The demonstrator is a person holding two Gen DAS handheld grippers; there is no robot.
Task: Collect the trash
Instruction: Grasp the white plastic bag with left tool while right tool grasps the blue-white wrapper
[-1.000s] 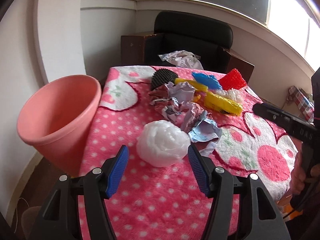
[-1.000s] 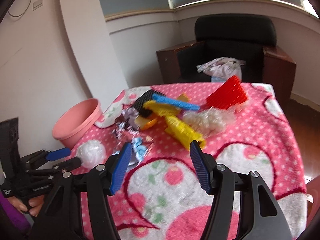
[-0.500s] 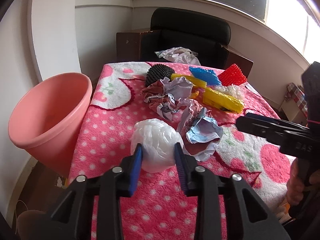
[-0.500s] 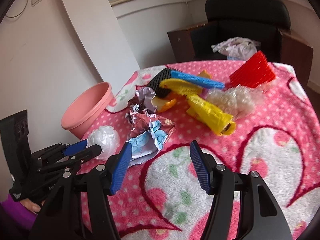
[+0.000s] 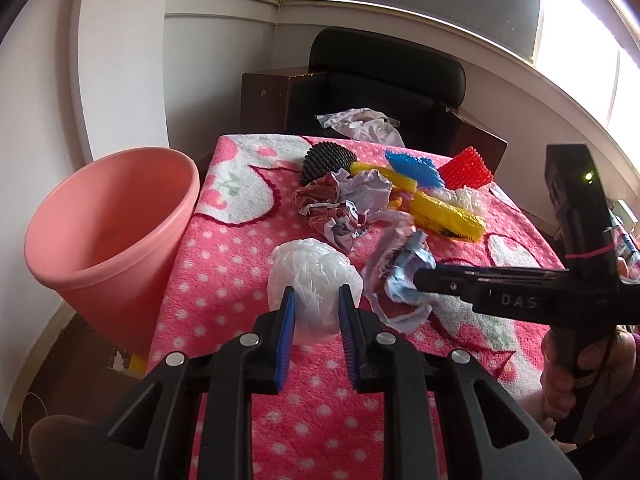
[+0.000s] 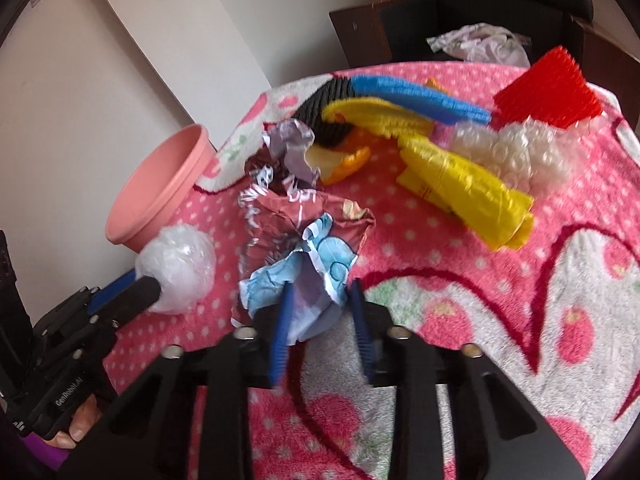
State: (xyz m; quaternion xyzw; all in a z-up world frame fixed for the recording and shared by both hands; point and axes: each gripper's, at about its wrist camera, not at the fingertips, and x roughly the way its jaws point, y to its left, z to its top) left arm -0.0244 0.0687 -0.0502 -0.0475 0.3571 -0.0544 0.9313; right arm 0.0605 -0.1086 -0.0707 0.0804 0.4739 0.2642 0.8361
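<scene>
On the pink-blanketed worktop (image 5: 224,280), the left gripper (image 5: 316,300) pinches the white plastic wad (image 5: 314,276); the pink bin (image 5: 112,232) waits at nine o'clock. The right gripper (image 6: 320,300) jaws narrow around crumpled blue-printed paper (image 6: 304,272), readying both loads.

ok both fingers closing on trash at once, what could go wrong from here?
1. The left gripper pinches only the near edge of the soft white plastic ball; it could slip out before reaching the pink bin.
2. The right gripper grips a loose flap of the crumpled blue-and-foil wrapper; it may tear or drag neighbouring scraps.
3. The two grippers sit close together, so lifting together risks a bump.
</scene>
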